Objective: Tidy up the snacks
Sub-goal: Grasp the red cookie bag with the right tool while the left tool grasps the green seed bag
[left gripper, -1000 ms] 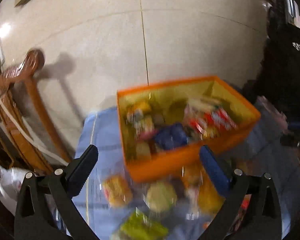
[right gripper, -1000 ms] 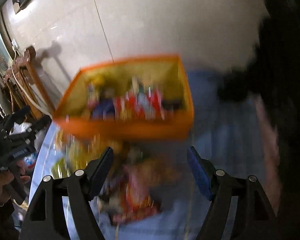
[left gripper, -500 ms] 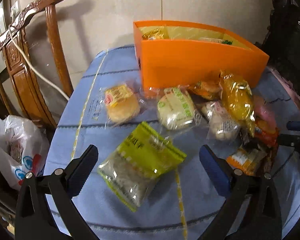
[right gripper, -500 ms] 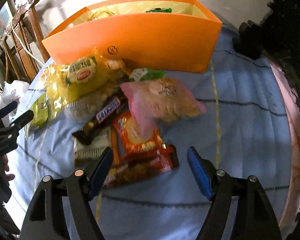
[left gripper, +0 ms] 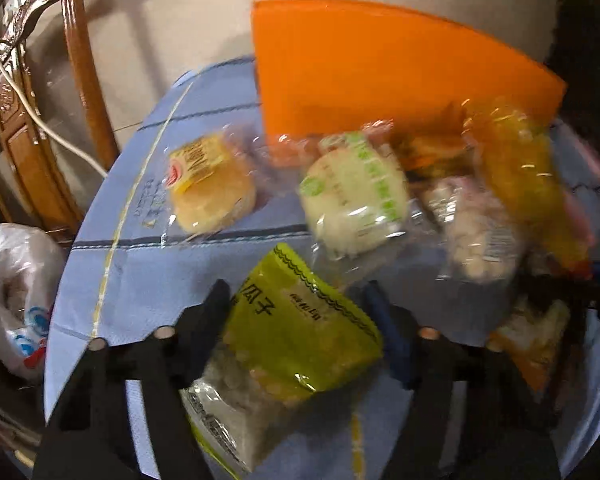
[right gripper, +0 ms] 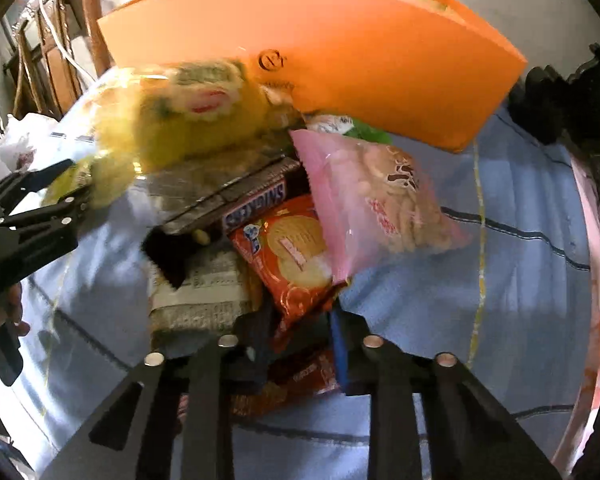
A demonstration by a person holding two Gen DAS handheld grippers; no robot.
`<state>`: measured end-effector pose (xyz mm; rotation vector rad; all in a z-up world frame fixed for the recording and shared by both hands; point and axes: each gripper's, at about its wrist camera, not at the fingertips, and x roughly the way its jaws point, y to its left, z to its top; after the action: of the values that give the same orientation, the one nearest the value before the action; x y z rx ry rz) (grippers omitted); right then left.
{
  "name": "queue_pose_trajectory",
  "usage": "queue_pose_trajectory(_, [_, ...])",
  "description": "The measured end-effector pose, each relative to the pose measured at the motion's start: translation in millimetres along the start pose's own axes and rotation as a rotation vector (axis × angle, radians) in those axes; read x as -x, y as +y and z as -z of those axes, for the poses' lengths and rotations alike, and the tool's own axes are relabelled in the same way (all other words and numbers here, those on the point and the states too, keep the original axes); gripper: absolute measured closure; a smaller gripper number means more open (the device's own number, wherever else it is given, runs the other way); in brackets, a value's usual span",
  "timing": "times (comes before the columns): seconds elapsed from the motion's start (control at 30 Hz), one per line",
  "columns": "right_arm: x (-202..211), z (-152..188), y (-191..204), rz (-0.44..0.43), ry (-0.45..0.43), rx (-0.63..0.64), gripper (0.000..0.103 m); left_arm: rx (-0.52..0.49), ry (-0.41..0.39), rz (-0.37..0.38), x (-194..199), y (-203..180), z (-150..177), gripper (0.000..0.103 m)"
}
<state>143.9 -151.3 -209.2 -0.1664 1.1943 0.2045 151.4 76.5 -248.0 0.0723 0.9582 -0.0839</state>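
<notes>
An orange box point(left gripper: 380, 72) stands at the back of the blue-clothed table point(left gripper: 140, 272), with loose snacks in front of it. My left gripper point(left gripper: 298, 320) is closing, and its pads touch both edges of a yellow-green seed packet point(left gripper: 296, 344). Behind it lie a yellow-labelled pastry point(left gripper: 212, 184) and a green-labelled pastry point(left gripper: 356, 192). In the right wrist view my right gripper point(right gripper: 300, 336) is closing on the near end of a red cookie packet point(right gripper: 296, 256). A pink biscuit bag point(right gripper: 380, 204), a Snickers bar point(right gripper: 256, 204) and a yellow bag point(right gripper: 188, 116) lie around it.
A carved wooden chair point(left gripper: 80, 64) with a white cable stands left of the table. A white plastic bag point(left gripper: 16, 288) sits below it. The left gripper point(right gripper: 60, 184) and the person's hand point(right gripper: 4, 312) show at the left edge. Bare cloth point(right gripper: 500, 300) lies right of the pile.
Both grippers have dropped from above the box to the snacks on the table. Their jaws, wide half a second ago, now pinch in on the seed packet and the cookie packet.
</notes>
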Motion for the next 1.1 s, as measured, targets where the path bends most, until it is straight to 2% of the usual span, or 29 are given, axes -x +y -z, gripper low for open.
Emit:
queue_pose_trajectory(0.07, [10.9, 5.0, -1.9, -0.016, -0.021, -0.015, 0.081, 0.021, -0.016, 0.050, 9.6, 3.3, -1.0, 0.054])
queue_pose_trajectory(0.13, [24.7, 9.5, -3.5, -0.045, -0.044, -0.030, 0.082, 0.041, -0.035, 0.109, 25.2, 7.4, -1.1, 0.059])
queue_pose_trajectory(0.23, [46.4, 17.0, -3.9, -0.069, -0.080, -0.033, 0.083, 0.042, -0.047, 0.144, 41.1, 11.9, 2.8, 0.065])
queue_pose_trajectory(0.27, [53.6, 19.7, -5.6, -0.075, -0.091, -0.040, 0.083, 0.038, -0.048, 0.155, 45.1, 12.4, 4.7, 0.082])
queue_pose_trajectory(0.3, [57.8, 21.8, -8.9, -0.076, -0.096, -0.047, 0.083, 0.032, -0.043, 0.173, 48.5, 12.0, 6.3, 0.089])
queue_pose_trajectory(0.33, [61.2, 22.0, -11.0, -0.080, -0.100, -0.057, 0.083, 0.026, -0.044, 0.163, 52.3, 11.2, 7.2, 0.092])
queue_pose_trajectory(0.5, [72.9, 16.8, -19.6, -0.097, -0.113, -0.083, 0.083, 0.008, -0.045, 0.178, 64.2, 7.8, 6.3, 0.092])
queue_pose_trajectory(0.53, [75.9, 19.2, -18.6, -0.102, -0.112, -0.083, 0.083, -0.011, -0.049, 0.154, 65.6, 6.4, 7.9, 0.080])
queue_pose_trajectory(0.57, [74.8, 15.5, -15.0, -0.108, -0.112, -0.079, 0.083, -0.020, -0.057, 0.133, 66.8, 6.3, 10.1, 0.033])
queue_pose_trajectory(0.6, [73.2, 15.9, -13.3, -0.114, -0.111, -0.075, 0.083, -0.007, -0.078, 0.111, 70.6, 9.9, 11.7, 0.004])
queue_pose_trajectory(0.7, [75.3, 20.4, -8.8, -0.131, -0.111, -0.068, 0.083, 0.041, -0.144, 0.107, 81.2, 26.9, 13.7, 0.004])
queue_pose_trajectory(0.83, [74.6, 23.6, -7.0, -0.138, -0.109, -0.073, 0.083, -0.042, -0.131, 0.038, 76.4, 35.1, 27.2, 0.004])
queue_pose_trajectory(1.0, [68.7, 24.6, -3.9, -0.134, -0.092, -0.086, 0.083, -0.016, -0.031, -0.043, 29.9, 39.3, 23.2, 0.004])
queue_pose_trajectory(1.1, [68.3, 22.1, 2.3, -0.139, -0.088, -0.080, 0.083, -0.062, 0.052, -0.097, -6.5, 23.8, 23.8, 0.004])
